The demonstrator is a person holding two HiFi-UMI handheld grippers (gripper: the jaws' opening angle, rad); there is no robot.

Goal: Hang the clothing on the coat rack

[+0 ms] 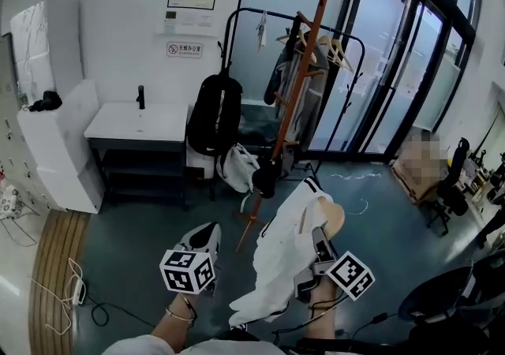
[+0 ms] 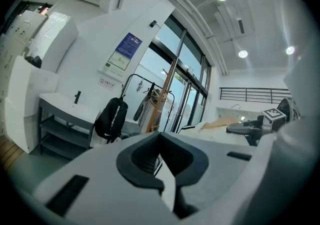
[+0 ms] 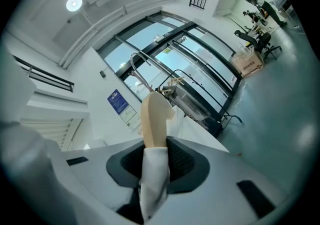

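shut on nothing at the left tongs (image 1: 207, 230). ahead on the floor, slightly left of the load: coat rack (image 1: 296, 85), pole near upright. clamped in the right tongs (image 1: 319, 237): white clothing (image 1: 284, 267) on its hanger (image 1: 335, 220), hanger end aimed rackward; probably the nearer hand.

Claw (image 3: 155, 161) on white garment (image 3: 154, 189) and wooden hanger (image 3: 152, 119)

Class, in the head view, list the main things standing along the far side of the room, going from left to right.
In order: white table → black backpack → wooden coat rack → black office chair.
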